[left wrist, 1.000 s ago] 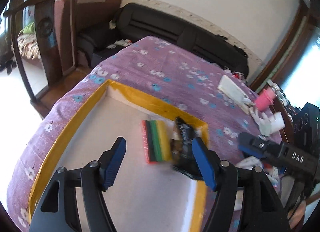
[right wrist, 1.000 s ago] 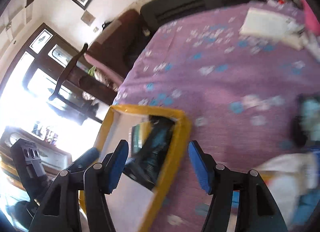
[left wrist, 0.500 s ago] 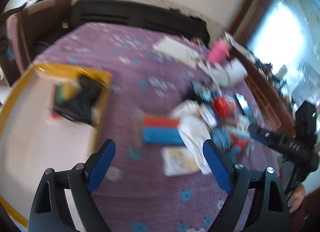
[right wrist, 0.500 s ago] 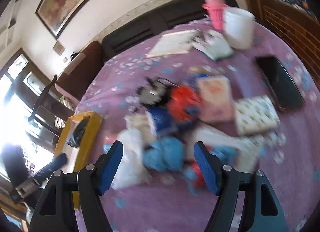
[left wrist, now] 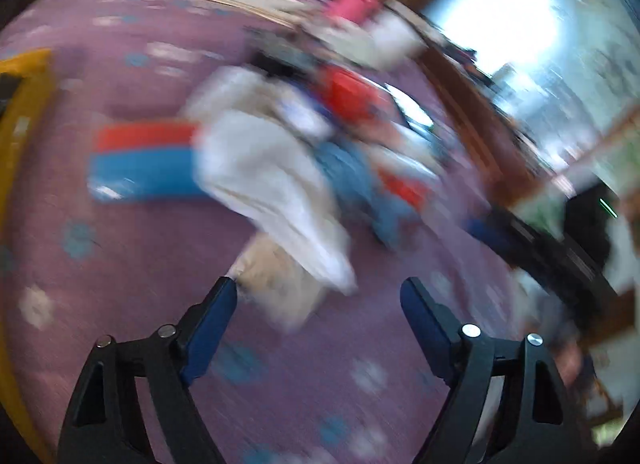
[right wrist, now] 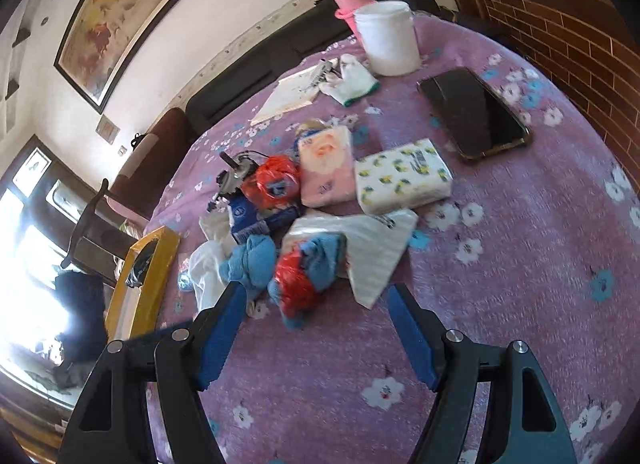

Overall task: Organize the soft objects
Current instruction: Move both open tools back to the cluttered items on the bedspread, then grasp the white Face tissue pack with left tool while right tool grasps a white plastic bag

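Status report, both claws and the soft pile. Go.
Left claw open, empty. Right claw open, empty, above the blue cloth. Soft pile lies loose on the purple cover; yellow-rimmed box off to the left. Nothing in the way.

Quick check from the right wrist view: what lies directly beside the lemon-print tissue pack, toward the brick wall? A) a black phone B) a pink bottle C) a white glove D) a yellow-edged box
A: the black phone lies flat on the purple cloth just past the lemon-print tissue pack on the brick-wall side, close by it but not touching.
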{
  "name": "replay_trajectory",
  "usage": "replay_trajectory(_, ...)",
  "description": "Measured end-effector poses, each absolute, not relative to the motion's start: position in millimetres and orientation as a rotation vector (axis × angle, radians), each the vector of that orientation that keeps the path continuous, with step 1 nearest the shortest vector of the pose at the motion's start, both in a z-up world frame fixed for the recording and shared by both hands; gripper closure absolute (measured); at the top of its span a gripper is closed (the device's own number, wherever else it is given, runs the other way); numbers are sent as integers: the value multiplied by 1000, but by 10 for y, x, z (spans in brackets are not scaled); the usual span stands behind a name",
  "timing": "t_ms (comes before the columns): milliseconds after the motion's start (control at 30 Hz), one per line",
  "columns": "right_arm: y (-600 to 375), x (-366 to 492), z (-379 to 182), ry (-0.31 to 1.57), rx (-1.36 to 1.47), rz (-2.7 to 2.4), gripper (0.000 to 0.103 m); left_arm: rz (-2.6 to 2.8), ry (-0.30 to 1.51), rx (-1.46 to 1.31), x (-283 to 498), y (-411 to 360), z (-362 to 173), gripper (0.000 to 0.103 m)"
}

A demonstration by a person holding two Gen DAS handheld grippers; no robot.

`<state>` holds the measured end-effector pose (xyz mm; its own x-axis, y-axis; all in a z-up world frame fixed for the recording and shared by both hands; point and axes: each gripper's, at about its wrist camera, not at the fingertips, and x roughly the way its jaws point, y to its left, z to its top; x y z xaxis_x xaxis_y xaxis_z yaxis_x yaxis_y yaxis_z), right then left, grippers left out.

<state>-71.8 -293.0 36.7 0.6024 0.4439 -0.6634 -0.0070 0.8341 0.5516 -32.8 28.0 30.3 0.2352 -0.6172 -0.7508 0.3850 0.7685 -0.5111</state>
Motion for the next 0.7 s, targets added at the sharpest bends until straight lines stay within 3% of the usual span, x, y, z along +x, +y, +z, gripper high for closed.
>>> replay_trajectory(200,-2981,-763,249,906,553,273,26,-588,1037,-7,-708,263,562,20)
replay_trajectory(633,-2890,-788,179,937,533,267,26,-400,1019,184,-479,-364,99,21)
replay_trajectory(667,-2871,-782,180,939,529,270,26,-395,1008,179,-498,-346,109,22)
replay_trajectory(700,-2848,-769,180,942,521,275,26,-390,1007,174,-514,-310,122,38)
